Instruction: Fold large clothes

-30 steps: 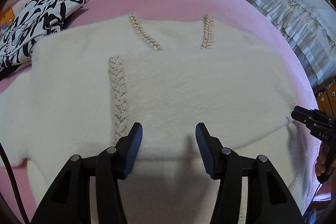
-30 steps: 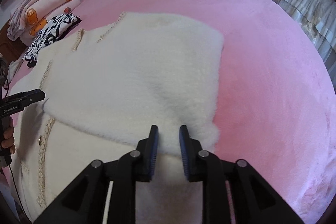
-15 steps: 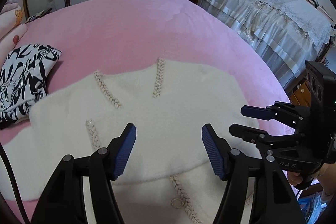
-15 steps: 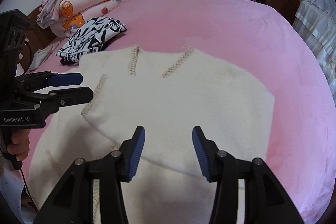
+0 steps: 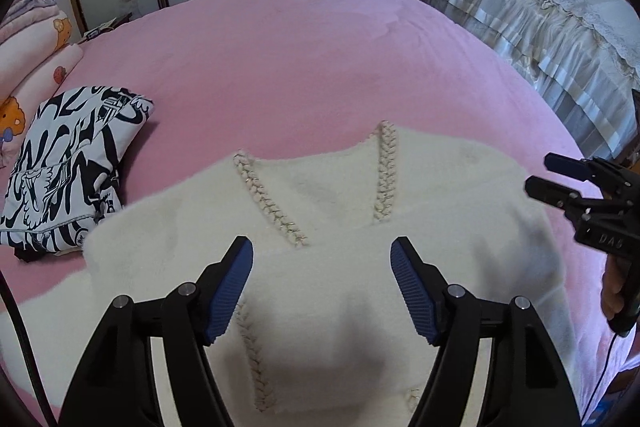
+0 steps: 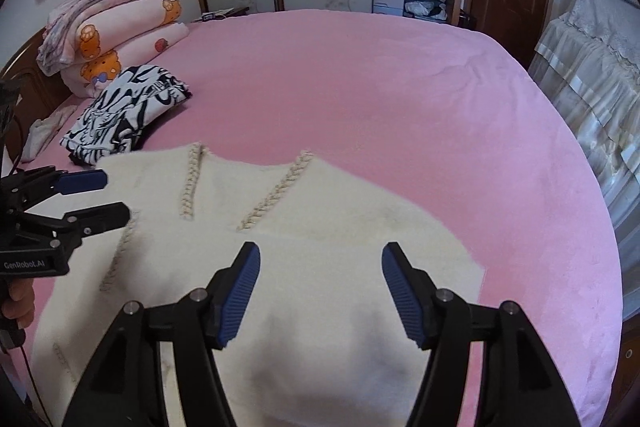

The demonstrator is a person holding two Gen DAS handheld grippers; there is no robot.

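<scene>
The cream garment's [image 5: 320,267] near hem ran behind the left tool's [image 5: 322,255] arms and off the bottom edge. The folded blankets [image 5: 28,59] were cropped at the left.

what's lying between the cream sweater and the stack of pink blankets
A folded black-and-white patterned garment lies on the pink bedspread between the cream sweater and the blanket stack, clearest in the right wrist view.

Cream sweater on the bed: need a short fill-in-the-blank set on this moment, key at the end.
1. The cream sweater lies on a ____ bedspread.
2. Between the pads of the left claw there is ____.
3. The black-and-white folded garment lies to the sweater's ____ in both views.
4. The right claw is ____.

Missing words: pink; nothing; left; open
</scene>
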